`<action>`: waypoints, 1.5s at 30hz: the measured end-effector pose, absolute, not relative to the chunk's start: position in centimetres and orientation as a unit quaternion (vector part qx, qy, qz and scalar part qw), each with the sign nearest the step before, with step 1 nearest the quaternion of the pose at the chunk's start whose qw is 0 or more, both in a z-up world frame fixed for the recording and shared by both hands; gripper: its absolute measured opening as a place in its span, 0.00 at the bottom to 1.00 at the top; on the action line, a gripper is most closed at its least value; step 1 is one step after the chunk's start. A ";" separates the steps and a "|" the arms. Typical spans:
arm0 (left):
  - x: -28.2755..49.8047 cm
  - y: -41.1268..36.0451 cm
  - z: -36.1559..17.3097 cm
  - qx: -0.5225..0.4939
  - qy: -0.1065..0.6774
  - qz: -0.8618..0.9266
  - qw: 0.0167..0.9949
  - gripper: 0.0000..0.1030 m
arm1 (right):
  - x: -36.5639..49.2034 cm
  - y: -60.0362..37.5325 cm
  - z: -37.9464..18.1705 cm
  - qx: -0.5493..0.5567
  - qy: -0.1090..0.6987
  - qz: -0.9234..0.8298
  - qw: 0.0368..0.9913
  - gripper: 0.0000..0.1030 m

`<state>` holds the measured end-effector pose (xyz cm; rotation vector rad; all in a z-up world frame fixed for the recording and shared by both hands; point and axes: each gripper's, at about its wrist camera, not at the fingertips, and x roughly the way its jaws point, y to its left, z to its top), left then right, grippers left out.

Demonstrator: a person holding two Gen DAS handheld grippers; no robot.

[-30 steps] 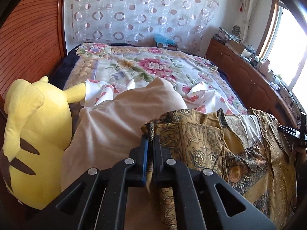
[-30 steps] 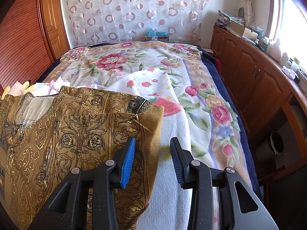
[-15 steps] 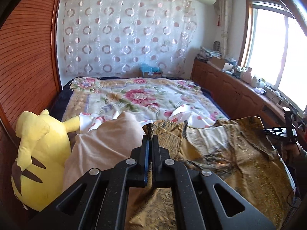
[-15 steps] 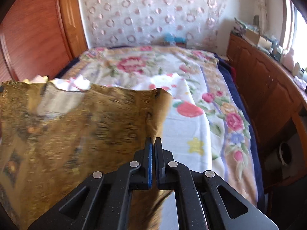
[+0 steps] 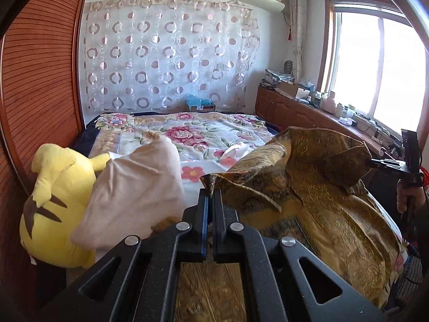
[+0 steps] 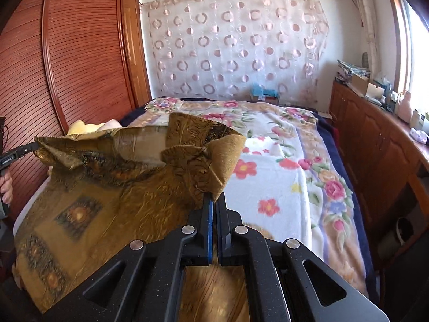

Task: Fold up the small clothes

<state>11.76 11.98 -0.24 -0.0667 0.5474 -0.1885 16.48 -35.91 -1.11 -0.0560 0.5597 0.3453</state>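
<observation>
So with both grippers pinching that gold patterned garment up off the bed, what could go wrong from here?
1. Both the left gripper and the right gripper pinch only small corners of the gold garment, so a corner could slip out.
2. The cloth sags and creases between them, so a fold made now may trap wrinkles.
3. The beige cloth lies close to the left gripper and could get dragged along.

Both fisheye views look forward along their own fingers, tilted down over the bed [image 5: 214,131] toward the circle-patterned curtain [image 6: 236,43] — each close above the gold garment [image 5: 316,187]. The left view sits nearer the wardrobe side, the right nearer the window side — the 2 share bed, curtain and garment.
</observation>
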 end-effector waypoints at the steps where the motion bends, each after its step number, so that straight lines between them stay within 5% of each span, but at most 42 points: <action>1: 11.0 12.0 -0.5 -0.033 0.269 -0.091 0.958 0.03 | 15.7 -36.1 -1.5 -0.028 0.276 0.168 0.946 0.01; 28: -1.9 16.3 -3.8 -0.073 0.282 -0.028 0.956 0.03 | 3.6 -39.1 -2.4 -0.012 0.322 0.142 0.936 0.02; 37: -1.7 16.7 -2.4 -0.053 0.278 -0.038 0.958 0.46 | 4.4 -38.9 0.3 -0.022 0.304 0.131 0.943 0.13; 39: -1.6 16.5 -1.8 -0.045 0.268 -0.038 0.962 0.71 | 4.2 -38.8 1.2 -0.030 0.295 0.123 0.947 0.22; 40: -1.3 16.4 -1.5 -0.041 0.263 -0.040 0.963 0.75 | 4.2 -38.8 1.7 -0.032 0.290 0.121 0.949 0.24; 45: 1.3 16.1 -1.0 -0.029 0.270 -0.045 0.961 0.78 | 5.8 -37.8 2.9 -0.050 0.283 0.113 0.951 0.41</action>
